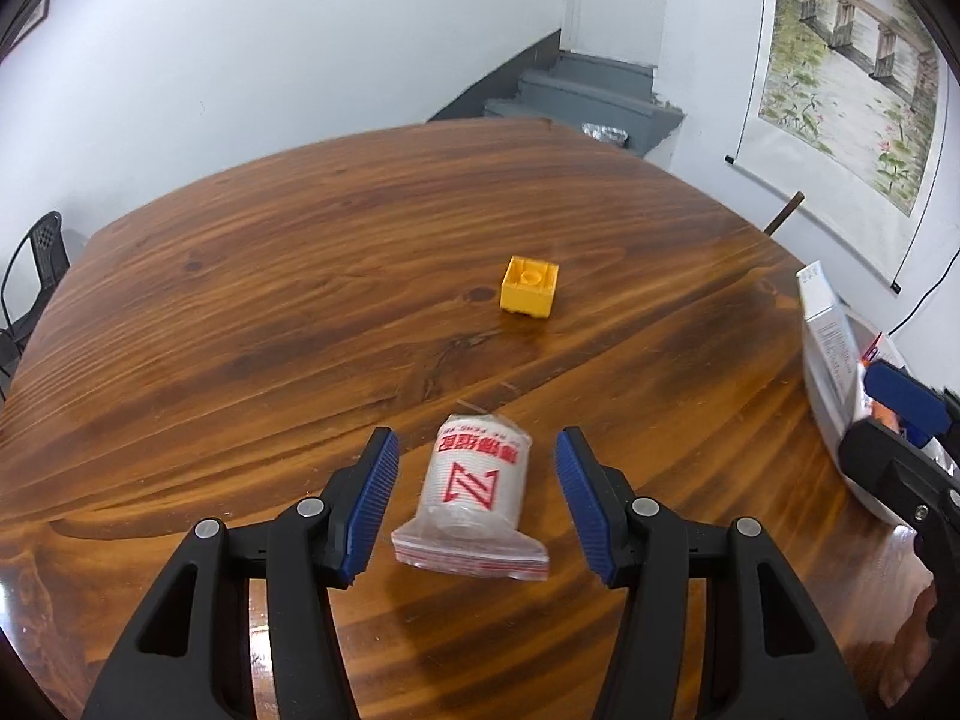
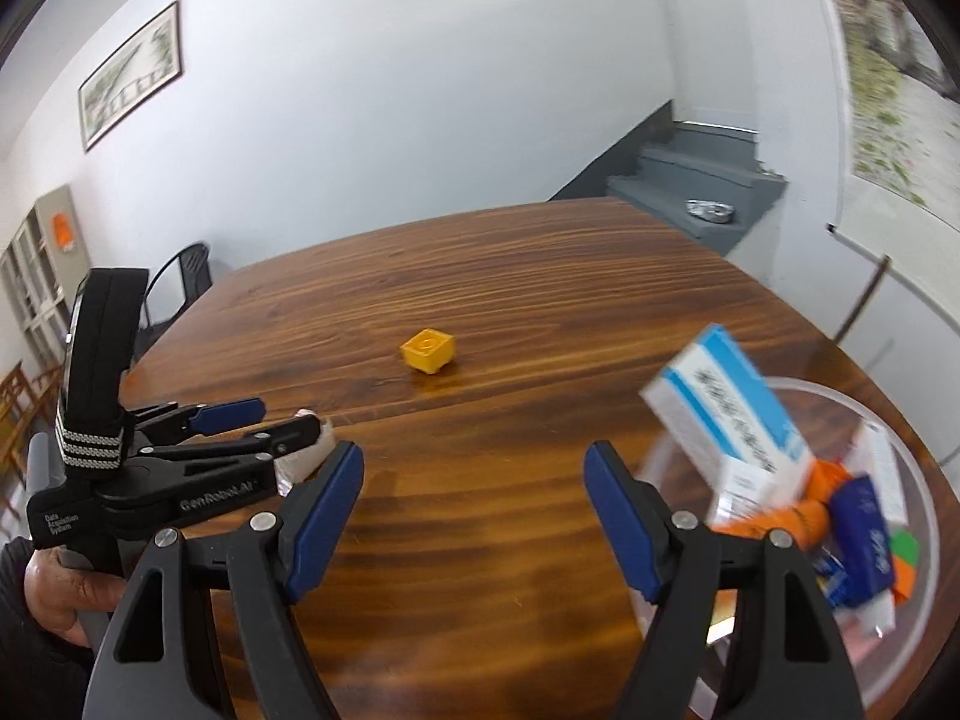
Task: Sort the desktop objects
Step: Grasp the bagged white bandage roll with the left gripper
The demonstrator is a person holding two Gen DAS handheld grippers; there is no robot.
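Note:
A white bandage roll in a clear zip bag [image 1: 474, 495] with red print lies on the wooden table [image 1: 270, 312], between the open fingers of my left gripper [image 1: 477, 501], untouched. A yellow toy brick [image 1: 529, 287] sits farther out mid-table; it also shows in the right wrist view [image 2: 428, 350]. My right gripper [image 2: 474, 516] is open and empty over bare table. To its right a clear plastic bin [image 2: 912, 480] holds a blue-and-white medicine box [image 2: 729, 414], an orange item and other small things. My left gripper also shows in the right wrist view [image 2: 264, 420].
The bin and box appear at the right edge of the left wrist view [image 1: 831, 354]. Grey stairs [image 1: 582, 90] rise beyond the table's far edge. A black chair [image 1: 42, 264] stands at the left. A scroll painting [image 1: 852, 60] hangs on the right wall.

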